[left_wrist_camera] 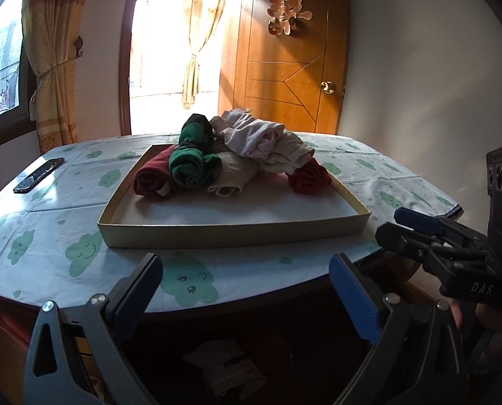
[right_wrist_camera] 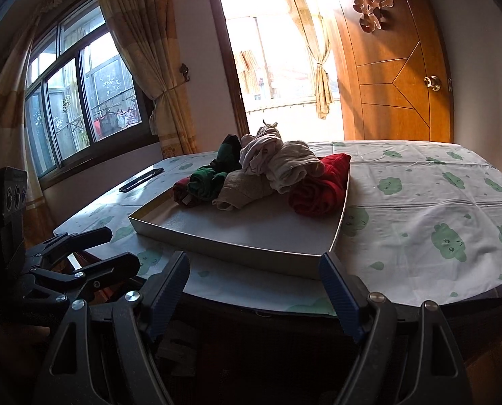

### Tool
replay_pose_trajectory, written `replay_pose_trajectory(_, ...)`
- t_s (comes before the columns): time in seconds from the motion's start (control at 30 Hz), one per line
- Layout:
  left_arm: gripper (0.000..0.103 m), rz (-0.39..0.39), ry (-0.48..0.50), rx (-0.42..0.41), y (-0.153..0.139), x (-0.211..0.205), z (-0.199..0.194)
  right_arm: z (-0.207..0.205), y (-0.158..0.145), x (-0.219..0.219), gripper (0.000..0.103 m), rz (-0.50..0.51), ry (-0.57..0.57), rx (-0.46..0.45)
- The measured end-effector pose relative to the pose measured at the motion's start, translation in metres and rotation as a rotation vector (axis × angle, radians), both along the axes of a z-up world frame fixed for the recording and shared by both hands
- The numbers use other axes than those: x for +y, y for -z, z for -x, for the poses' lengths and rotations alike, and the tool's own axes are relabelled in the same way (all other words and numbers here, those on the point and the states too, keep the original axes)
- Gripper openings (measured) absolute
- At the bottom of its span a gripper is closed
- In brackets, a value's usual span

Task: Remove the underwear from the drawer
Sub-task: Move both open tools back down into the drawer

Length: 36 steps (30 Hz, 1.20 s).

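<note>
Several rolled pieces of underwear (left_wrist_camera: 251, 155) (right_wrist_camera: 267, 168), dark red, green, beige and pale pink, are piled at the far end of a shallow beige tray (left_wrist_camera: 230, 233) (right_wrist_camera: 237, 253) on the table. My left gripper (left_wrist_camera: 251, 287) hangs open and empty before the table's near edge, short of the tray. My right gripper (right_wrist_camera: 254, 290) is open and empty too, at the tray's near right corner. Each shows in the other's view: the right gripper (left_wrist_camera: 396, 226), the left gripper (right_wrist_camera: 122, 248). A pale folded cloth (left_wrist_camera: 223, 368) lies dimly in the dark space under the table edge.
The table wears a white cloth with green cloud prints (left_wrist_camera: 48, 236) (right_wrist_camera: 419, 219). A black phone (left_wrist_camera: 40, 174) (right_wrist_camera: 142, 179) lies at the left. Behind stand a wooden door (left_wrist_camera: 284, 84), a bright doorway and a curtained window (right_wrist_camera: 82, 101).
</note>
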<state>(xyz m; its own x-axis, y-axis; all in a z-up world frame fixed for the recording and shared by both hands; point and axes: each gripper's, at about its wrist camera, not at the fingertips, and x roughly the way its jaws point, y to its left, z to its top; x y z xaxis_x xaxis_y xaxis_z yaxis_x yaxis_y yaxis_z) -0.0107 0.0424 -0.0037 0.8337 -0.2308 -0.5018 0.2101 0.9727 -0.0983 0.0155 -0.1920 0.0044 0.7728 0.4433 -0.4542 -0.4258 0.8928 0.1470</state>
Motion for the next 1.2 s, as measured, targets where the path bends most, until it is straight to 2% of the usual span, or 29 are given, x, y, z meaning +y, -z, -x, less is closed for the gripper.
replay_pose_trajectory(0.23, 0.1, -0.006, 0.005, 0.043, 0.018, 0.001, 0.01, 0.011, 0.01, -0.01, 0.081, 0.006, 0.005, 0.025)
replay_pose_trajectory(0.63, 0.1, -0.024, 0.018, 0.156, 0.056, 0.003, 0.01, 0.024, 0.05, -0.043, 0.081, 0.11, 0.027, 0.133)
replay_pose_trajectory(1.03, 0.1, -0.109, 0.09, 0.244, 0.073, -0.011, 0.007, 0.024, 0.089, -0.045, 0.08, 0.359, -0.059, 0.291)
replay_pose_trajectory(1.13, 0.1, -0.12, 0.115, 0.272, 0.076, -0.014, 0.004, 0.023, 0.095, -0.044, 0.065, 0.409, -0.093, 0.34)
replay_pose_trajectory(1.2, 0.1, -0.132, 0.123, 0.291, 0.078, -0.014, 0.002, 0.021, 0.1, -0.042, 0.062, 0.451, -0.113, 0.372)
